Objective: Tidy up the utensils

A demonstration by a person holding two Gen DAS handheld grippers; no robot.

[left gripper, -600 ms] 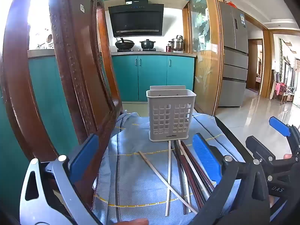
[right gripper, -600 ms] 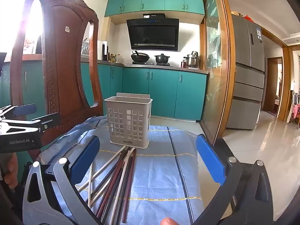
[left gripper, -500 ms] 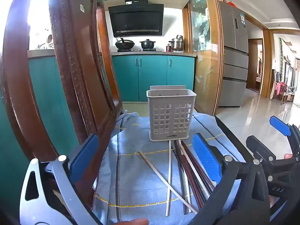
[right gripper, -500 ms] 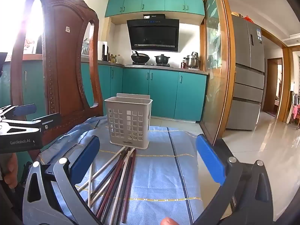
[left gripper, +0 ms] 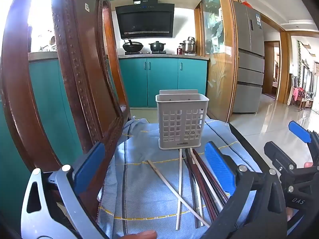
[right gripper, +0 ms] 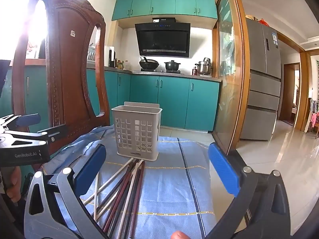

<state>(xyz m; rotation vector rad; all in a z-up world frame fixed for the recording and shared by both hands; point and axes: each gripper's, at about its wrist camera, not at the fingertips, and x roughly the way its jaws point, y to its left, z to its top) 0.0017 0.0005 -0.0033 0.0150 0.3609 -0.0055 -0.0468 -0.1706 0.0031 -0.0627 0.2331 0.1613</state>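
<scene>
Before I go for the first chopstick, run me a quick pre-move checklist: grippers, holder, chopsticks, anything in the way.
1. Left gripper open and empty: ok, jaws stand wide, nothing between them.
2. Right gripper open and empty: ok, same.
3. Utensil holder upright on the blue cloth, mouth clear: ok; whether anything is already inside, cannot tell.
4. Chopsticks reachable: ok, all lie on the cloth in front of the holder, none gripped.
5. Chopsticks separated for a single pick: not ok, they overlap and cross in a loose pile.
6. Clearance on the left: not ok, the wooden chair back stands close beside the left gripper.
</scene>
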